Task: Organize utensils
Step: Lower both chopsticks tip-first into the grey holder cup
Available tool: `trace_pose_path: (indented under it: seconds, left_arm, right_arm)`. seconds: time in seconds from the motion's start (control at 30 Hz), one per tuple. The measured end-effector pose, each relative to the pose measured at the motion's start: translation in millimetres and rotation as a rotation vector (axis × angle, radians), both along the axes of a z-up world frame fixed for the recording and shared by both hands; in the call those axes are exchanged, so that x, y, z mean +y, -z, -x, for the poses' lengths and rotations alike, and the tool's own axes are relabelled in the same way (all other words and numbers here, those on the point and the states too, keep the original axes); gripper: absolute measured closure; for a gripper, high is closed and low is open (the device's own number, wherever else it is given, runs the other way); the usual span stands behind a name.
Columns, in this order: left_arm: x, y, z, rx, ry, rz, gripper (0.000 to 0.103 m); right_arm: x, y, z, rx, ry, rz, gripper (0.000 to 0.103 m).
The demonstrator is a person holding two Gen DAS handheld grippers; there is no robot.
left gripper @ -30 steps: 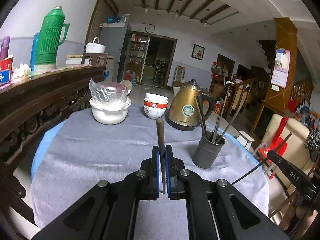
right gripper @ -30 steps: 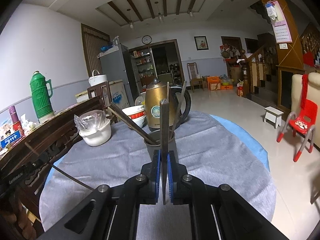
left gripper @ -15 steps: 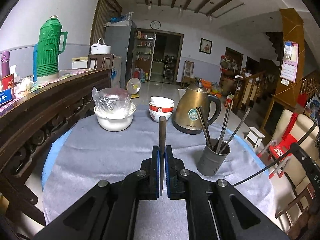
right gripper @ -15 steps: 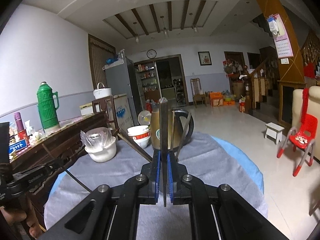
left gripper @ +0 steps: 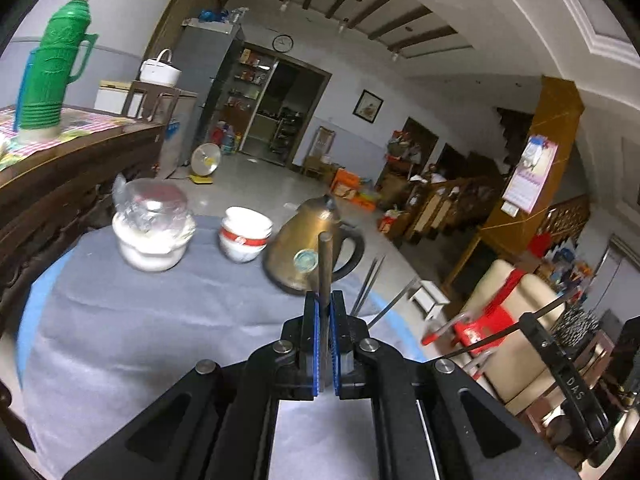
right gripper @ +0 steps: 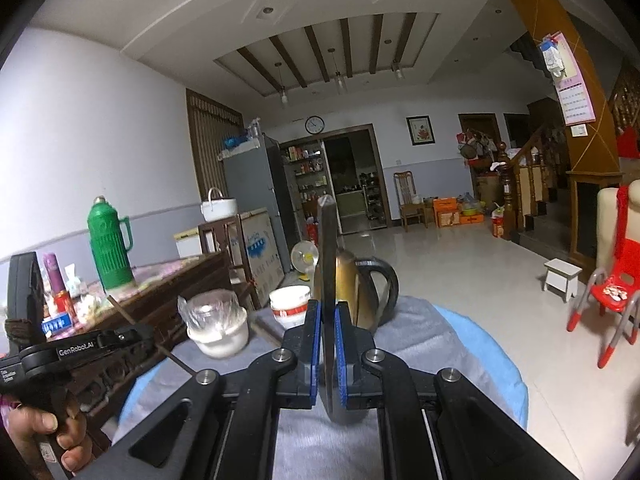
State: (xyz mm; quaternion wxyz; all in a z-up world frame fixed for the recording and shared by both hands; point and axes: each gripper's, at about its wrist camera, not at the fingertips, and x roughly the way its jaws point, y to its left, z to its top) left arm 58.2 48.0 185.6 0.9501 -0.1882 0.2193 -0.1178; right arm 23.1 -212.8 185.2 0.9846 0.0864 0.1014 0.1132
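Observation:
My left gripper (left gripper: 324, 304) is shut on a dark chopstick (left gripper: 323, 264) that stands upright between the blue pads. Chopsticks (left gripper: 370, 284) of the utensil cup poke up just right of it; the cup itself is hidden behind the gripper. My right gripper (right gripper: 328, 312) is shut on a flat metal utensil handle (right gripper: 328, 248) that points up, held above the grey-clothed table (right gripper: 420, 336). The left gripper's body (right gripper: 76, 350) shows at the left of the right wrist view.
On the table stand a gold kettle (left gripper: 304, 252), stacked white bowls (left gripper: 244, 236) and a plastic-covered white pot (left gripper: 150, 232). A dark wooden sideboard (left gripper: 60, 184) with a green thermos (left gripper: 52, 68) is at the left. A red chair (right gripper: 612, 300) stands right.
Both grippers have risen and tilted up. The left one has swung right, over the utensil cup, which has dropped out of sight behind it. Both still hold their utensils.

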Motion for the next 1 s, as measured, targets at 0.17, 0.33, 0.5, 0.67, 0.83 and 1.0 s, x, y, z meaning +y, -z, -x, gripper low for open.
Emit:
trace_pose_path:
  seconds: [0.17,0.33,0.5,0.67,0.83,1.0]
  left_arm:
    - [-19,-19,-21,-0.048,0.006,-0.011,0.098]
    - [-43,-26,-45,-0.085,0.021,-0.053,0.098]
    - [-57,-15,-73,-0.064,0.03,-0.089,0.098]
    - [-70,7,-103,0.008,0.04,-0.111,0.098]
    - [-81,26,-124,0.077,0.049,-0.132,0.098]
    - [-89,37,-136,0.116,0.059,-0.157,0.098]
  right_arm:
    - [-1,-15,-25,-0.009,-0.002,0.012,0.095]
    - [7,-8,-56,0.024,-0.004,0.028,0.095]
    - [14,9,-78,0.064,-0.006,0.043,0.095]
    - [17,25,-100,0.105,-0.009,0.061,0.095]
    - [20,37,-118,0.145,-0.013,0.074,0.095]
    - [22,47,-131,0.177,-0.023,0.089,0.095]
